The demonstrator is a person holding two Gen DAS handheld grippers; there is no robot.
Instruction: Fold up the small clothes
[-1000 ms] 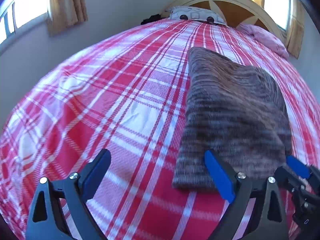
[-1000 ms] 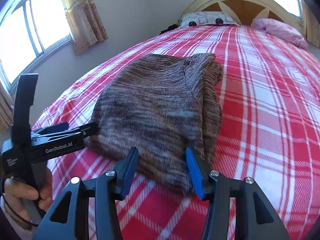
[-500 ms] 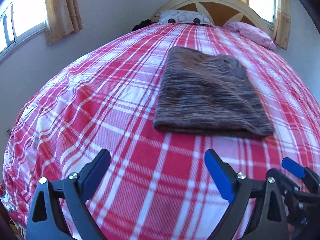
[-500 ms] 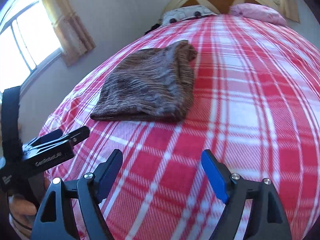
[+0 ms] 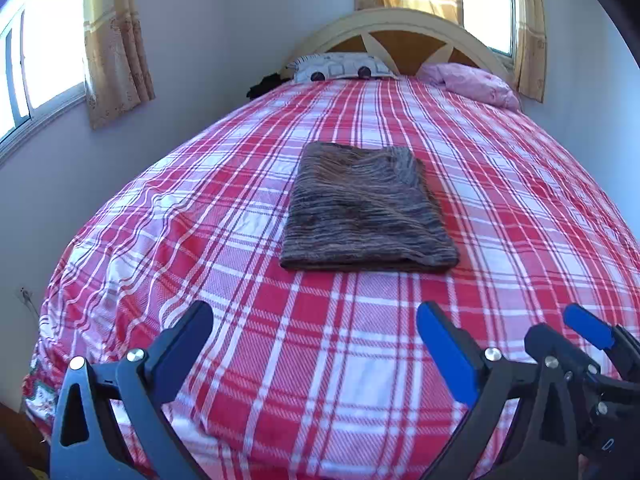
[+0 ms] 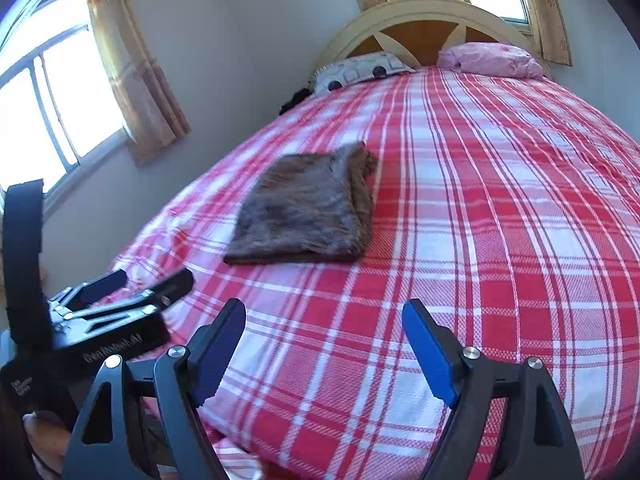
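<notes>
A brown striped knit garment lies folded into a flat rectangle on the red and white plaid bed; it also shows in the right wrist view. My left gripper is open and empty, held back near the foot of the bed, well short of the garment. My right gripper is open and empty too, also back from the garment. The right gripper shows at the lower right of the left wrist view, and the left gripper at the lower left of the right wrist view.
Two pillows, one patterned and one pink, lie against the arched headboard. Curtained windows are on the left wall and behind the headboard. The wall runs close along the bed's left side.
Both grippers have pulled back from the folded garment toward the foot of the bed. The right gripper's jaws have opened wider. The garment stays folded in place.
</notes>
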